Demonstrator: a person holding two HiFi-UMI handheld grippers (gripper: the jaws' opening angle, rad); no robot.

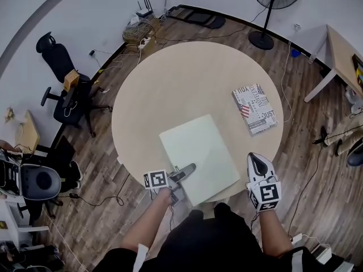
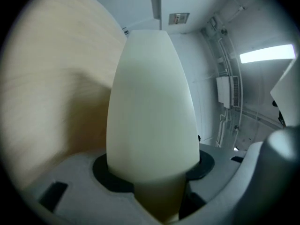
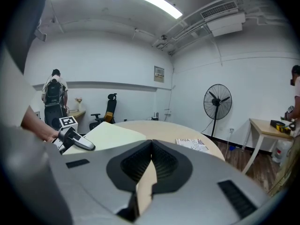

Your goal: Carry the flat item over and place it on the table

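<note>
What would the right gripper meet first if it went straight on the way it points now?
Probably the table top, near the book; the right gripper points slightly down, but depth is unclear.

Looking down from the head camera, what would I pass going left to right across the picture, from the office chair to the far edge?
black office chair → pale flat panel → patterned book → wooden side table

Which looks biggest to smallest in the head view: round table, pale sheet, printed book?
Largest to smallest: round table, pale sheet, printed book. The sheet is nearest the camera, but plainly outsizes the book.
</note>
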